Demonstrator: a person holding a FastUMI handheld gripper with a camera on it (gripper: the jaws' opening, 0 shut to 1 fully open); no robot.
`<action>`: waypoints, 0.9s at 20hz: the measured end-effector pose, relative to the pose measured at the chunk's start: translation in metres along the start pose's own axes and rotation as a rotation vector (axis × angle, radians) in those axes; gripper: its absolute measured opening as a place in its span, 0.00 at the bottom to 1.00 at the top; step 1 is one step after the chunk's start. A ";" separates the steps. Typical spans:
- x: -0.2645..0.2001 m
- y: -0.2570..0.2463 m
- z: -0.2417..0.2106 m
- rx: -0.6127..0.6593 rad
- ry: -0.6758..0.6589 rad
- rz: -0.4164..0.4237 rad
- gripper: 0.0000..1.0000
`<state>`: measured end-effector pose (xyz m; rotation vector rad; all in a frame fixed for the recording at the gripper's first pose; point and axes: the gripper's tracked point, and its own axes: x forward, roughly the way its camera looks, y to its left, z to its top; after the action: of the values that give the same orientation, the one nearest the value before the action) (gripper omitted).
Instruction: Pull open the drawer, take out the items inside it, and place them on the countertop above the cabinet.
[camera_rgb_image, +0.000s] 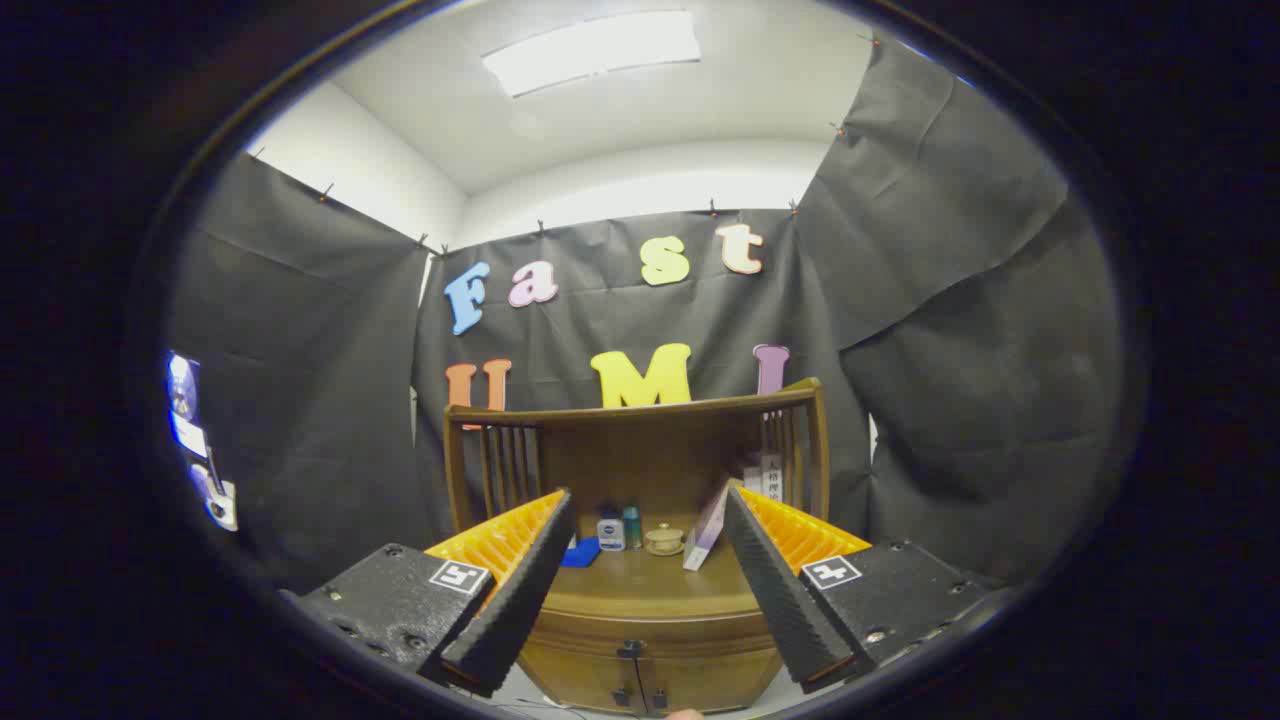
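Your gripper (640, 590) hangs wide open and empty, facing the wooden cabinet (650, 640) squarely; the drawer (650, 625) with its dark pull lies straight ahead and below the fingertips, under the countertop (650, 580), still closed.

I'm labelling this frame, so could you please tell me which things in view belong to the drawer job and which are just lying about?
For the job:
- cabinet with its shut drawer
- countertop
- gripper, fingers open, short of the cabinet

Lying about:
- blue item
- two small bottles
- round lidded jar
- leaning book
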<state>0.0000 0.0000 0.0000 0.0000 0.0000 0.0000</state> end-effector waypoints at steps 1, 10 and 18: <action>-0.001 0.000 0.000 -0.002 -0.001 0.009 0.98; -0.002 -0.004 -0.001 0.014 -0.008 0.005 0.98; 0.013 0.001 -0.027 0.042 0.037 0.015 0.98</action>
<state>0.0127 0.0006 -0.0271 0.0423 0.0370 0.0148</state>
